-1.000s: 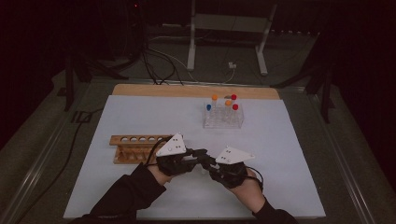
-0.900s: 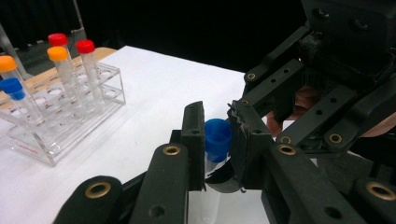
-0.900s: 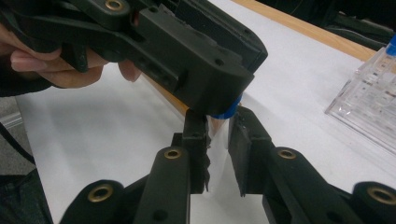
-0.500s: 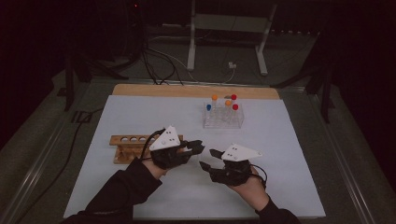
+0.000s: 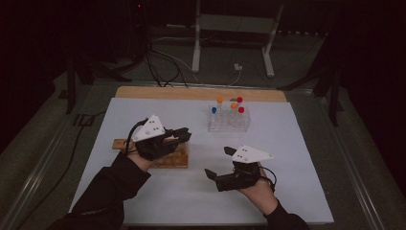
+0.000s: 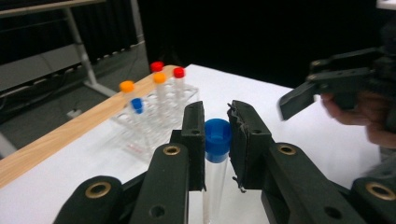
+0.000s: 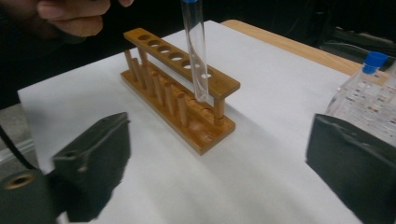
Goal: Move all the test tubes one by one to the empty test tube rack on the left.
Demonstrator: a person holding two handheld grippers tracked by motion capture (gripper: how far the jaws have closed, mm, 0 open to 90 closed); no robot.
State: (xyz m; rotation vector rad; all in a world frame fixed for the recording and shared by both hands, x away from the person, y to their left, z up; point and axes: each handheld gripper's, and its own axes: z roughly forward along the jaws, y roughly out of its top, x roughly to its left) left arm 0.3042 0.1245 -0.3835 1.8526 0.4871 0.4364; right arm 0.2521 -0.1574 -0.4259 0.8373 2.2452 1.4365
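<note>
While my left claw (image 6: 216, 135) clamps the blue-capped tube (image 6: 215, 161) | wooden rack (image 7: 180, 91) below, unfilled | right claw (image 7: 224, 158) just opened, empty.

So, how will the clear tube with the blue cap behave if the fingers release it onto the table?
The tube looks like a thin, stiff, empty cylinder, so probably light. Its round, smooth wall suggests it would roll on the flat white table and may slip in a loose grip. The left gripper clamps it at the blue cap; if glass, it could crack when dropped.
</note>
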